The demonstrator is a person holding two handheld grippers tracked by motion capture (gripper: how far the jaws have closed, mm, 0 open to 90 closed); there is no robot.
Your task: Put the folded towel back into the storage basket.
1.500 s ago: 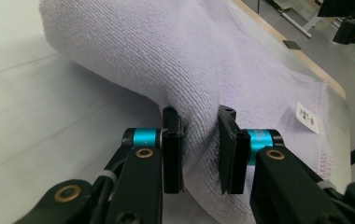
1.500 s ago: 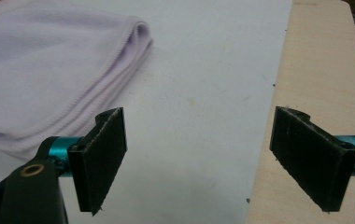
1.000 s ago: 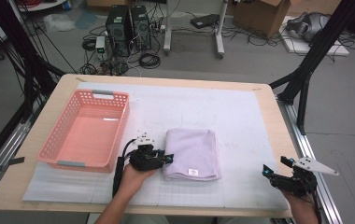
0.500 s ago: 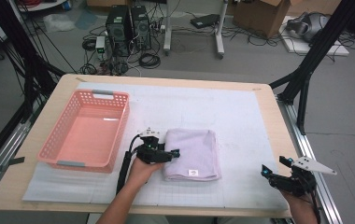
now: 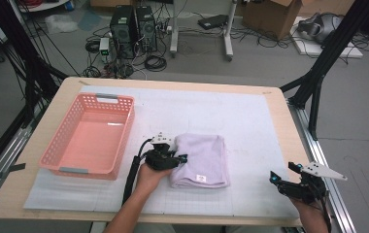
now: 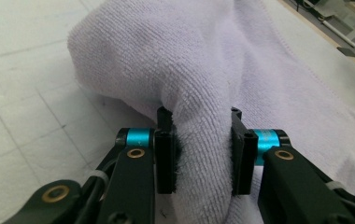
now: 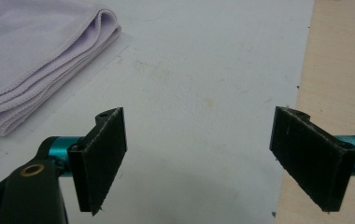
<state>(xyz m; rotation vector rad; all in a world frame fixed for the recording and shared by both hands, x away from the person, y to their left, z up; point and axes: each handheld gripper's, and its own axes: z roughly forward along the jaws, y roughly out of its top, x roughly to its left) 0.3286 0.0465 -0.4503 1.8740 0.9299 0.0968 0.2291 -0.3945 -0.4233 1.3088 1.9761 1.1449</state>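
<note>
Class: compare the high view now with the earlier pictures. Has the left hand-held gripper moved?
Yes, slightly. The left hand-held gripper has crept away from the pink basket and further onto the lilac towel, whose left edge it now pinches.

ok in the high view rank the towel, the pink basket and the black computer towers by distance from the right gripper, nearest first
From the right gripper, at the table's near right corner:
1. Lavender towel, folded on the mat to its left, with the left gripper pinching its edge.
2. Pink basket, beyond the towel on the table's left side.
3. Black computer towers, on the floor past the table's far edge.
</note>
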